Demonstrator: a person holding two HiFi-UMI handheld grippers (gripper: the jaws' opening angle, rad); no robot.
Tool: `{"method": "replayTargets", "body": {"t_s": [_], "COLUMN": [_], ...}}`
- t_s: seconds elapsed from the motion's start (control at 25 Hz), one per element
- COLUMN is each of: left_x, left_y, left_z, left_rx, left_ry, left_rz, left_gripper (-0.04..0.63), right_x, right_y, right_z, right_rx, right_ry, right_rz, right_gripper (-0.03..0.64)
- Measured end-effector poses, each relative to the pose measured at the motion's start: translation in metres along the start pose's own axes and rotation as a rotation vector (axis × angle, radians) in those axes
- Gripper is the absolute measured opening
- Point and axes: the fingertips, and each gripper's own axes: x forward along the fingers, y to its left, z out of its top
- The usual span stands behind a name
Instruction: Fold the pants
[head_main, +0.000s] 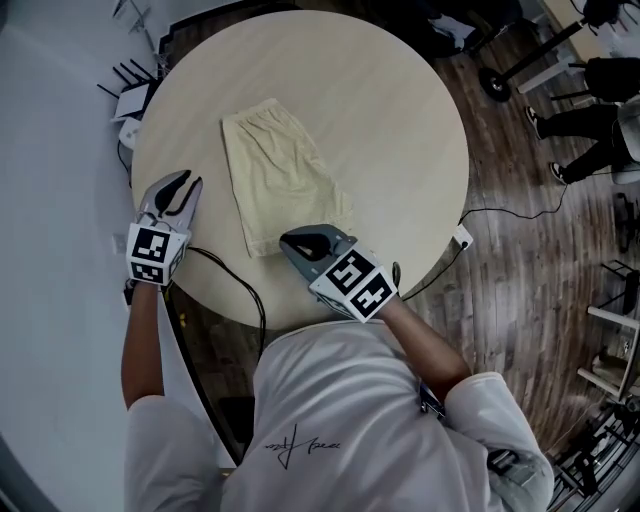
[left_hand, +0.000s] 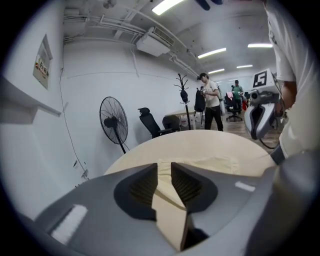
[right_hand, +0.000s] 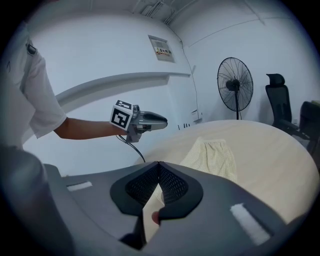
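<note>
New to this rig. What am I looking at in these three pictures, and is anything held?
No robot: a person holds a grey two-jaw gripper in each hand, each bearing a black-and-white marker cube. The top-down picture comes from a camera on the person's head; the other two come from cameras riding on each gripper, looking along its jaws. On the round light wooden table lie pale yellow fabric pants, flat. The left gripper has its jaws apart, the right gripper has them shut; neither holds the cloth.
</note>
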Motion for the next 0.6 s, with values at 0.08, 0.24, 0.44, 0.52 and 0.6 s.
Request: {"method": "replayTargets", "body": {"t_s": [0.08, 0.24, 0.44, 0.52, 0.6], "left_x": [-0.009, -0.024, -0.037, -0.041, -0.045], "left_y": [-0.012, -0.027, -0.048, -0.059, -0.070], "left_z": [-0.001, -0.007, -0.026, -0.036, -0.046], "left_rx": [-0.037, -0.131, -0.233, -0.279, -0.328], "left_ry": [-0.009, -0.019, 0.006, 0.017, 0.034], "left_rz": [0.017, 0.059, 0.109, 0.119, 0.130], "left_gripper": [0.140, 0.127, 0.121, 0.120, 0.120], "right_x": [-0.011, -0.033, -0.054, -0.059, -0.063], "right_y": [-0.004, -0.020, -0.040, -0.044, -0.048], "right_z": [-0.001, -0.001, -0.006, -0.011, -0.016], "right_rx": [0.006, 0.046, 0.088, 0.092, 0.098], "right_ry": [-0.012, -0.040, -0.050, -0.045, -0.036], "right_rz": [-0.017, -0.087, -0.145, -0.159, -0.171], "right_gripper": [-0.005, -0.005, -0.005, -0.005, -0.005]}}
